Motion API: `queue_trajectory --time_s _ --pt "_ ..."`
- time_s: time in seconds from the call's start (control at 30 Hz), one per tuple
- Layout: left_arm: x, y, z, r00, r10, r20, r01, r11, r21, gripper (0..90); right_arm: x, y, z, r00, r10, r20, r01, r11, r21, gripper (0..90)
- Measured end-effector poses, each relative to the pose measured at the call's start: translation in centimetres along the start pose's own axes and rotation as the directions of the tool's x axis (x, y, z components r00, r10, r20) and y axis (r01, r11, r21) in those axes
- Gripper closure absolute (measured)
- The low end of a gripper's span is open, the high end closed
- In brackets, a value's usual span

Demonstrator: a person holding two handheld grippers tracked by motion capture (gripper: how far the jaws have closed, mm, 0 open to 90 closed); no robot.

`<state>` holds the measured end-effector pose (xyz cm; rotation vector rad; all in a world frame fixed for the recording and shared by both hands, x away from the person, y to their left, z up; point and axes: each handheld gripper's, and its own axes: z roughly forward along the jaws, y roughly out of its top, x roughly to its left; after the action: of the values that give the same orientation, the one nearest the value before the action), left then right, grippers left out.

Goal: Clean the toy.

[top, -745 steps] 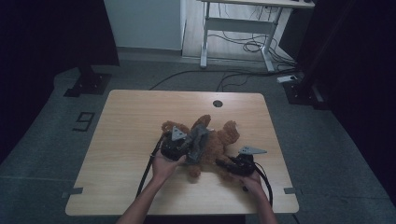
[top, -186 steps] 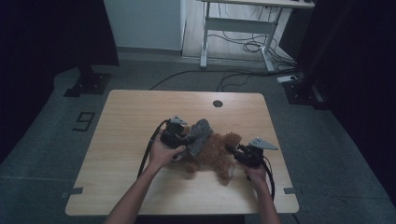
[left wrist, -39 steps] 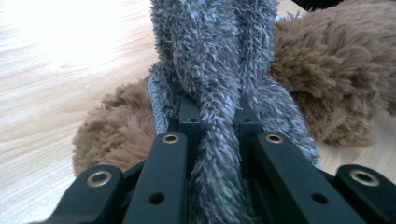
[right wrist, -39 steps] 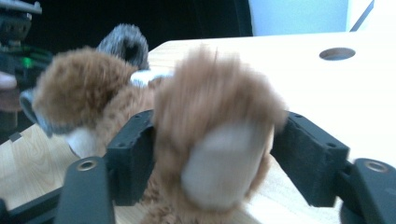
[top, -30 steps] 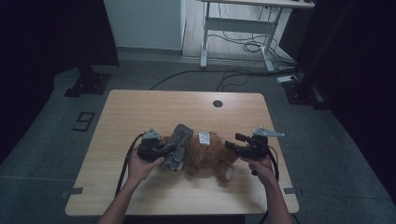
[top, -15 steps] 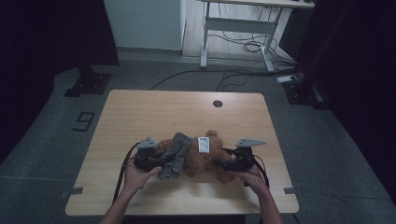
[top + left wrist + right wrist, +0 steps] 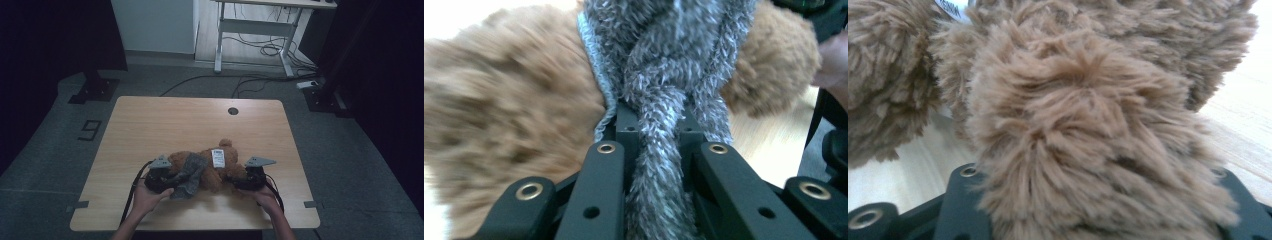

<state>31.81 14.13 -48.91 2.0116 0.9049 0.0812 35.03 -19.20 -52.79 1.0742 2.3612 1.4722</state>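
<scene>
A brown teddy bear lies on its side at the near middle of the wooden surface, wearing a grey fuzzy garment. The left tongs are clamped tight on that grey fabric. The right tongs, jaws just closing, have a brown furry limb between them.

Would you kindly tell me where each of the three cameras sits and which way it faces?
High view: above the person's side, looking forward and down on the wooden table; forearms, left gripper and right gripper flank the brown teddy bear.
Left gripper view: rides that gripper, looking along black jaws shut on the grey fuzzy cloth.
Right gripper view: rides that gripper, facing a brown furry limb between its jaws, which have just been closing.
Shared: all three show the bear.
</scene>
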Motion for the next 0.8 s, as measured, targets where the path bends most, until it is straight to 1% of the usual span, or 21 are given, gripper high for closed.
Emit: queue_trajectory --time_s 0.03,0.07,0.13,0.23,0.27,0.3,0.4,0.47,0.5,0.57,0.63,0.67,0.7,0.73,0.8 --pt "-0.1 0.0 0.6 1.0000 0.007 0.001 -0.007 0.9998 0.017 78.6 0.0 0.0 0.1 0.9999 -0.002 0.012 0.002 1.000 -0.005 47.2" --pt "-0.2 0.0 0.9 1.0000 0.010 -0.001 -0.010 0.9997 0.022 78.6 0.0 0.0 0.1 0.9996 -0.004 0.029 0.005 1.000 -0.011 47.9" --pt "-0.1 0.3 1.4 0.9999 0.002 -0.011 -0.002 0.9999 0.015 78.6 0.0 0.1 0.3 0.9983 -0.008 0.058 0.009 1.000 -0.020 49.6" --pt "0.9 1.6 2.1 0.9996 -0.011 -0.027 0.012 0.9997 0.022 78.6 -0.5 0.3 0.6 0.9952 -0.020 0.096 0.023 0.999 -0.035 50.9" --pt "1.2 2.0 2.3 0.9993 -0.021 -0.030 0.022 0.9995 0.023 78.6 -0.8 0.5 0.8 0.9928 -0.034 0.115 0.039 0.998 -0.042 51.4" --pt "1.5 2.3 2.5 0.9991 -0.027 -0.034 0.028 0.9994 0.023 78.6 -1.1 0.7 1.0 0.9912 -0.046 0.124 0.052 0.998 -0.046 51.7" --pt "2.4 3.5 3.3 0.9974 -0.046 -0.055 0.047 0.9987 0.018 78.5 -2.1 1.3 1.5 0.9905 -0.051 0.128 0.058 0.997 -0.054 52.4" --pt "2.9 4.1 3.4 0.9966 -0.065 -0.050 0.066 0.9978 0.012 78.5 -2.8 1.6 1.8 0.9914 -0.047 0.122 0.054 0.997 -0.055 52.4" --pt "2.9 4.4 3.2 0.9965 -0.073 -0.042 0.073 0.9973 0.001 78.4 -3.1 1.8 1.9 0.9912 -0.054 0.121 0.060 0.997 -0.053 52.4" --pt "2.7 4.9 2.4 0.9972 -0.063 -0.040 0.062 0.9980 -0.015 78.3 -3.4 1.9 1.9 0.9924 -0.064 0.105 0.069 0.996 -0.050 52.4" --pt "2.2 5.6 1.4 0.9979 -0.032 -0.056 0.030 0.9987 -0.043 78.2 -3.5 1.9 1.8 0.9919 -0.080 0.099 0.086 0.995 -0.048 52.4" --pt "2.1 6.2 0.6 0.9979 -0.021 -0.062 0.017 0.9975 -0.068 78.2 -3.4 1.8 1.7 0.9912 -0.091 0.096 0.096 0.994 -0.049 52.5" --pt "2.0 6.6 0.2 0.9977 -0.016 -0.065 0.011 0.9964 -0.084 78.1 -3.3 1.6 1.6 0.9901 -0.105 0.093 0.110 0.993 -0.053 52.5" --pt "2.0 7.3 -0.3 0.9970 -0.009 -0.076 0.001 0.9940 -0.109 78.1 -3.2 1.5 1.6 0.9890 -0.115 0.093 0.120 0.991 -0.056 52.6" --pt "2.2 8.4 -0.7 0.9947 0.000 -0.103 -0.012 0.9928 -0.119 78.0 -2.9 1.1 1.4 0.9880 -0.126 0.089 0.132 0.989 -0.064 52.5"
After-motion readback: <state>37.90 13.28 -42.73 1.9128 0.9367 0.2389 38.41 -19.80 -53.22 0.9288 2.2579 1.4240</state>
